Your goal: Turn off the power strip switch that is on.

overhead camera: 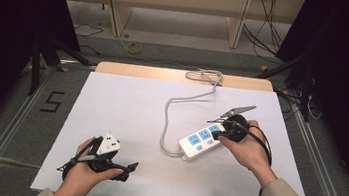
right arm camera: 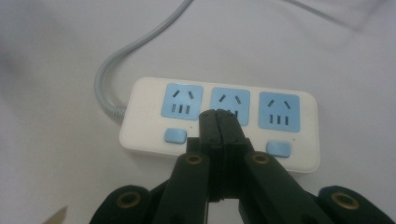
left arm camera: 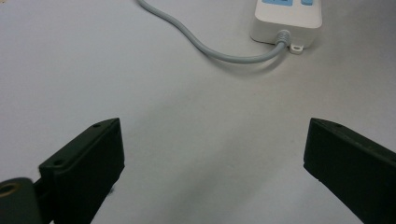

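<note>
The table (overhead camera: 126, 102) is covered in white and carries one item of work, the strip (right arm camera: 219, 122), with its cord (overhead camera: 167, 122) looping away toward the far edge.

The strip lies directly under your right gripper (right arm camera: 218, 116). Its three blue sockets sit in a row; the middle socket (right arm camera: 230, 103) is just ahead of your jaw tips, and the middle switch is hidden beneath them. The other two switches (right arm camera: 176, 136) show to either side.

Your right jaws are pressed together with nothing between them, tips resting on or just above the strip's middle; contact cannot be confirmed. Judged as a press on the middle switch with the closed tips.

To do it well: keep the jaws together so they act as one blunt point, bear straight down rather than at a slant, and stay clear of the socket slots just ahead. The strip is light and unrestrained, so a sideways push will likely slide it.

Your left gripper (left arm camera: 212, 158) has its jaws wide apart and empty over bare table, the strip's cord end well ahead of them. Consider bringing it up to steady that end.
</note>
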`<control>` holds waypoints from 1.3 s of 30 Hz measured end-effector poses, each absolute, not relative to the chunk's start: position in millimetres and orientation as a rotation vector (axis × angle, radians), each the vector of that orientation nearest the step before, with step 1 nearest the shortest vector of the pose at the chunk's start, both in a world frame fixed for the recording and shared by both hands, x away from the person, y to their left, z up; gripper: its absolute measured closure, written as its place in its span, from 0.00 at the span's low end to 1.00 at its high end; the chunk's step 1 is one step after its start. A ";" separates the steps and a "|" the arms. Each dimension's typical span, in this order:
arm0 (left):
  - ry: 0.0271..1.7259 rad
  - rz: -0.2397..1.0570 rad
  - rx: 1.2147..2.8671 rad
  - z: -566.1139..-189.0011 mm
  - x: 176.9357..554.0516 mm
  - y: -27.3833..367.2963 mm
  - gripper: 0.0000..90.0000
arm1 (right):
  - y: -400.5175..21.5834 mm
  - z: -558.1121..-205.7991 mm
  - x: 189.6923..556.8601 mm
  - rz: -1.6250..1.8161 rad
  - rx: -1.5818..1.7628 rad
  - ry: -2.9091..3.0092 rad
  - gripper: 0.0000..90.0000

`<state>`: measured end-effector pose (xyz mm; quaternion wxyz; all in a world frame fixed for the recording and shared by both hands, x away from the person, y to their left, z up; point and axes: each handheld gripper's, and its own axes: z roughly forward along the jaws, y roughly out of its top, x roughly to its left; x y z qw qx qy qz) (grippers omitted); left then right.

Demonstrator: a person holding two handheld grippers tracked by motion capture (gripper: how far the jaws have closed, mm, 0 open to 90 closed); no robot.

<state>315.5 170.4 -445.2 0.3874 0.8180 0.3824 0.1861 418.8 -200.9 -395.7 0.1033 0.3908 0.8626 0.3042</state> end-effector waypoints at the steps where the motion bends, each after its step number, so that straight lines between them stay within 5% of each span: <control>1: 0.974 0.472 2.084 -445.0 315.6 170.6 0.05 | -200.6 -396.1 419.4 0.896 1.161 2.545 1.00; 39: 0.972 0.470 2.086 -445.4 316.4 170.8 0.05 | -187.4 -413.1 449.1 0.713 1.229 2.644 1.00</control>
